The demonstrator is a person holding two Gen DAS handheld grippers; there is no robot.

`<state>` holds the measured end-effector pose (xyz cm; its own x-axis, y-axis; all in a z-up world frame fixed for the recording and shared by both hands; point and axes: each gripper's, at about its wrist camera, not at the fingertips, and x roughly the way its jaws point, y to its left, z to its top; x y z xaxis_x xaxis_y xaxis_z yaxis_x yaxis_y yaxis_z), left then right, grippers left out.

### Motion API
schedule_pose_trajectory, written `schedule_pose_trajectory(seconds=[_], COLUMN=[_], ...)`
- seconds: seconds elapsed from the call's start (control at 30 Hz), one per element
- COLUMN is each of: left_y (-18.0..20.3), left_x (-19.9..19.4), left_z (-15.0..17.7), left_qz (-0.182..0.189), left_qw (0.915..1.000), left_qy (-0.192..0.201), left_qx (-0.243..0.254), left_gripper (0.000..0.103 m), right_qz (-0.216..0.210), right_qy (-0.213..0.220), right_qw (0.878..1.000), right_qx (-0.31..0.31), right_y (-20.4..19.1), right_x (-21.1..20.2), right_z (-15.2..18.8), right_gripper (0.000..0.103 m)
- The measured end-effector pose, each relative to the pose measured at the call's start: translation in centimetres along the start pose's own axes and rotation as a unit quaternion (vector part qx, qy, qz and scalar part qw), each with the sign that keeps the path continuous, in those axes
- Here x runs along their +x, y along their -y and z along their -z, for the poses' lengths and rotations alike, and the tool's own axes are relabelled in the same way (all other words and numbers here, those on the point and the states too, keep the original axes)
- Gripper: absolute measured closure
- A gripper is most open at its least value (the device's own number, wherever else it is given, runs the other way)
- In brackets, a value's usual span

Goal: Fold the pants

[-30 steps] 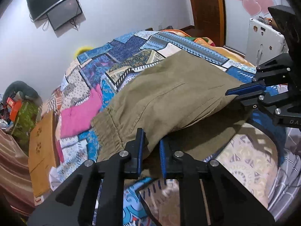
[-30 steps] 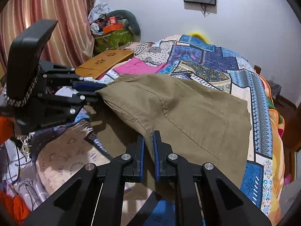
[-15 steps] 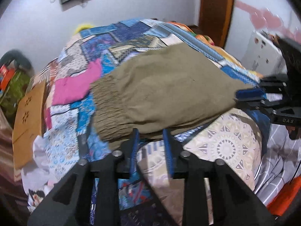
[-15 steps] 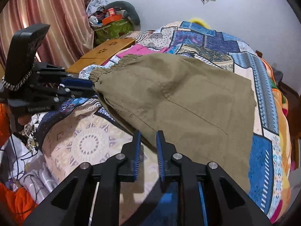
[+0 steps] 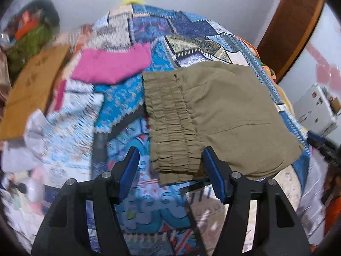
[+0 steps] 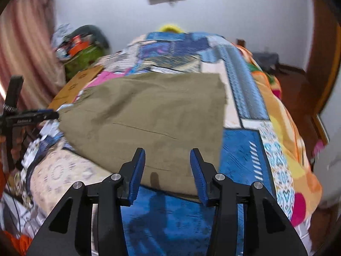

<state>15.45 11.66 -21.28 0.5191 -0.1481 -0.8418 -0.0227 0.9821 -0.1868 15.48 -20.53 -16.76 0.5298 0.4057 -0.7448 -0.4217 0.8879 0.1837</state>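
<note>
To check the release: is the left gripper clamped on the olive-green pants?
No: the left gripper is opening, pads clear of the olive-green pants.

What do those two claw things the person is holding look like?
Both the left gripper and right gripper are matte black angular frames with silver screw heads, each ending in two fingers faced with ribbed blue pads. Their jaws are opening.

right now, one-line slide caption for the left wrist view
Left gripper opening, pads clear of the folded olive pants on the patchwork bedspread, elastic waistband nearest.
</note>
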Motion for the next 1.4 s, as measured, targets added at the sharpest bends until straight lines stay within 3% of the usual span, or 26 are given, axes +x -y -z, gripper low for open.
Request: schedule_pose_trajectory(seconds=[0.1,0.17,0.23,0.37,0.5,0.7,0.83,0.97,1.1,1.17,1.4], left_y=[-0.2,-0.1,0.4,1.8,1.6,0.1,0.3,0.6,-0.1,-0.5,-1.7], left_x=[1.0,1.0,0.4,-1.0,0.0,1.1,0.1,-2.0,-3.0,-2.7,1.5], left_z=[0.3,0.4,0.5,0.6,1.4,3.1,2.8,1.6,-1.3,-3.3,-8.4], left_qz=[0.025,0.029,0.014,-0.029,-0.047,-0.023,-0.033,-0.064,-0.078,-0.085,-0.072], left_qw=[0.9992,0.999,0.9997,0.9991,0.9984,0.9996,0.9993,0.9967,0.9944,0.9937,0.9963], left_qy=[-0.015,-0.016,-0.007,0.018,0.006,0.013,0.016,0.035,0.06,0.066,0.046], left_qx=[-0.027,-0.031,-0.017,0.024,0.031,-0.013,0.006,0.037,0.037,0.031,0.011], left_gripper=[0.042,0.049,0.056,0.057,0.056,0.05,0.042,0.042,0.036,0.036,0.034], right_qz=[0.0,-0.002,-0.012,-0.013,-0.013,-0.011,-0.006,0.004,0.019,0.024,0.031], right_qy=[-0.017,-0.031,-0.045,-0.047,-0.055,-0.053,-0.06,-0.067,-0.054,-0.038,0.002], right_qw=[0.999,0.998,0.997,0.997,0.998,0.998,0.998,0.998,0.998,0.999,0.999], right_qx=[0.039,0.055,0.062,0.052,0.038,0.029,0.02,-0.003,-0.022,-0.024,-0.02], right_y=[1.3,1.7,1.7,1.3,1.2,1.1,0.8,0.8,1.3,1.7,3.8], right_x=[1.1,1.9,2.7,3.1,3.2,3.4,3.1,2.4,1.6,1.4,3.3], right_z=[0.8,1.5,2.3,3.3,3.3,3.9,3.6,2.7,0.8,-0.6,-6.3], right_gripper=[0.063,0.063,0.063,0.062,0.062,0.063,0.063,0.059,0.058,0.052,0.052])
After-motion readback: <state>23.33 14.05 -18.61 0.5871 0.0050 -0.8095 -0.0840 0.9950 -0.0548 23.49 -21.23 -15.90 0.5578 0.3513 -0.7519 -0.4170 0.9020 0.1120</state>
